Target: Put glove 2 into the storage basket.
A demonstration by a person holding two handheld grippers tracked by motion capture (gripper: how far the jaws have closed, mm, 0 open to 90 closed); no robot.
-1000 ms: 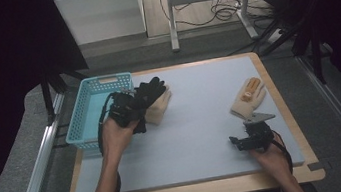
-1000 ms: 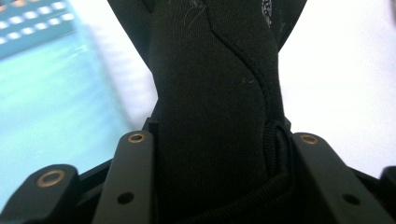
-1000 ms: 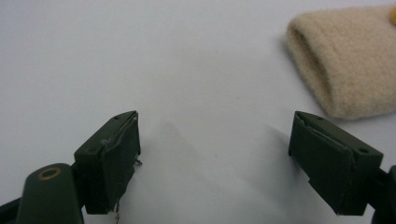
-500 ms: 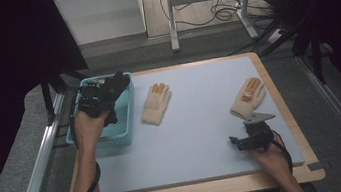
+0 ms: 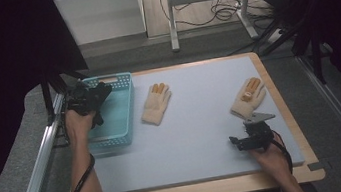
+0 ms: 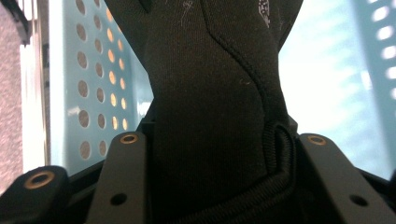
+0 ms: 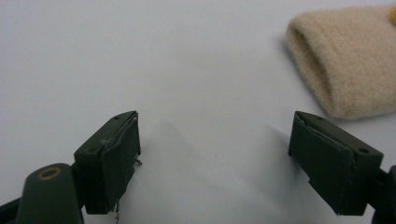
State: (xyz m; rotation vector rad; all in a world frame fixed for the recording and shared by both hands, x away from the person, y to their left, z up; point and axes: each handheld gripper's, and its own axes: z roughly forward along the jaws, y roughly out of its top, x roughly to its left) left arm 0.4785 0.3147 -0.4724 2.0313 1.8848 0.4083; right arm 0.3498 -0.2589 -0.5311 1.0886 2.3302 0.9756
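Currently black glove (image 6: 210, 107) is gripped by left gripper (image 5: 89, 98) over basket (image 5: 119, 114); right gripper (image 5: 251, 141) open; early release could snag it on rim

I can't make out any readable writing from here. The black glove (image 6: 210, 107) in my left gripper view carries a small pale print near its top edge, but it is cut off and too blurred for me to tell a letter or a figure. The turquoise basket (image 5: 122, 90), the two beige gloves and the tabletop (image 5: 202, 122) bear no label, brand, number or sign that I can read in any view.
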